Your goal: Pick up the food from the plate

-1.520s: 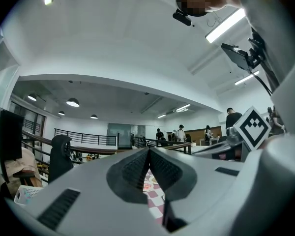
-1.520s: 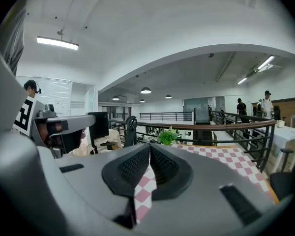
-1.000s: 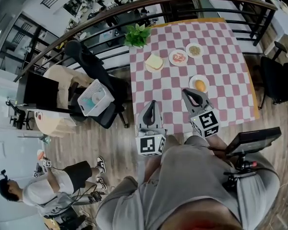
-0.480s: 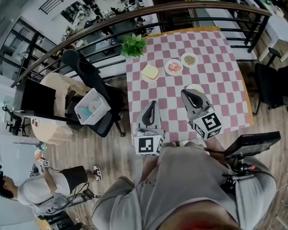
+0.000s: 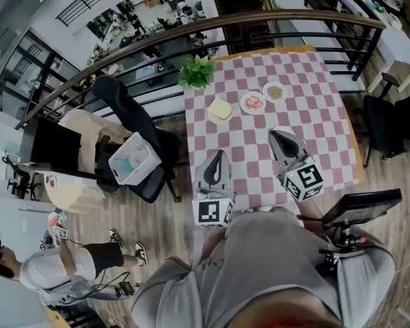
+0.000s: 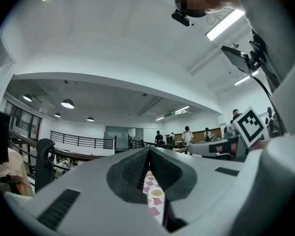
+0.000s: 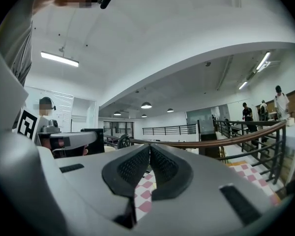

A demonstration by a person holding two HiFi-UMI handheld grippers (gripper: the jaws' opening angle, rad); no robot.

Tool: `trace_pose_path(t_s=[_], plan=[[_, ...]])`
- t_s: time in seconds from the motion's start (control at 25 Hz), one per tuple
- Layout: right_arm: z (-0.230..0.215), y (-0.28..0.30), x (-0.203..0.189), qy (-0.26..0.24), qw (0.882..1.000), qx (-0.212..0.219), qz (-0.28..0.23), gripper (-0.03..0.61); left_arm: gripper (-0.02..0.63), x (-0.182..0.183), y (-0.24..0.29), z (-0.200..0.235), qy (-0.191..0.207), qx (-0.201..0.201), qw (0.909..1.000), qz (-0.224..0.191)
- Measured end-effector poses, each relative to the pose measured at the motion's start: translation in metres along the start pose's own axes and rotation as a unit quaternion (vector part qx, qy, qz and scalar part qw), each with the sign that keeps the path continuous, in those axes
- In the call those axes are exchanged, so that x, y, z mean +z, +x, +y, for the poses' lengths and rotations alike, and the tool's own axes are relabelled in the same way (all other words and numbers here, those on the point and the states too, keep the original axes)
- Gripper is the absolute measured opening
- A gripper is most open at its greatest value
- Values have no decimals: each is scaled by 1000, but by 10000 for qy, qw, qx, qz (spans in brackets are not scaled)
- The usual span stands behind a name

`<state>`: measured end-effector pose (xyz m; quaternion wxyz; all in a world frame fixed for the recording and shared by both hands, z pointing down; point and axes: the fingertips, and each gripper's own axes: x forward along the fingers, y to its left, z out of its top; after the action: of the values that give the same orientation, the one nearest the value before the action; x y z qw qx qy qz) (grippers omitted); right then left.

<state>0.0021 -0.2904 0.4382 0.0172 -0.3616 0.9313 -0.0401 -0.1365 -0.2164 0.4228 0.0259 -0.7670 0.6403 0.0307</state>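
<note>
On the pink-and-white checked table point(image 5: 314, 115) lie a slice of bread point(image 5: 219, 108), a plate of red food point(image 5: 253, 102) and a plate of grainy food point(image 5: 275, 91). My right gripper point(image 5: 276, 134) hovers over the table's near middle, shut and empty, and covers the spot just beneath it. My left gripper point(image 5: 217, 153) is held near the table's front left edge, also shut with nothing in it. In the left gripper view the jaws point(image 6: 149, 150) meet, and a small plate point(image 6: 156, 192) shows below them. The right gripper point(image 7: 150, 149) points level over the checked cloth point(image 7: 146, 185).
A potted plant point(image 5: 197, 70) stands at the table's far left corner, with a curved railing point(image 5: 294, 16) behind it. A black chair point(image 5: 123, 98) and a white basket point(image 5: 131, 157) sit left of the table. A person point(image 5: 55, 272) stands at lower left.
Both grippers have risen a little. The right gripper now hides the plate of orange food that showed just beyond its tip a second ago.
</note>
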Motion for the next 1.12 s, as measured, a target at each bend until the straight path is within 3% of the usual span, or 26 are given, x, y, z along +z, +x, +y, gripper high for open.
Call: trace_pose_path(t_s=[0.52, 0.56, 0.6, 0.64, 1.12], plan=[[8, -1, 4, -381, 9989, -254, -35, 17, 11, -9, 4, 10, -30, -271, 9996, -64], [5, -1, 5, -476, 9982, -371, -50, 41, 11, -10, 4, 9, -38, -307, 9995, -54], [2, -1, 2, -573, 9971, -497, -11, 223, 11, -11, 5, 8, -48, -345, 9994, -39], [-1, 0, -2, -663, 9959, -607, 88, 284, 11, -14, 4, 7, -61, -382, 9992, -21], [-27, -6, -33, -1000, 9884, -655, 941, 284, 11, -23, 11, -3, -127, -527, 9985, -51]])
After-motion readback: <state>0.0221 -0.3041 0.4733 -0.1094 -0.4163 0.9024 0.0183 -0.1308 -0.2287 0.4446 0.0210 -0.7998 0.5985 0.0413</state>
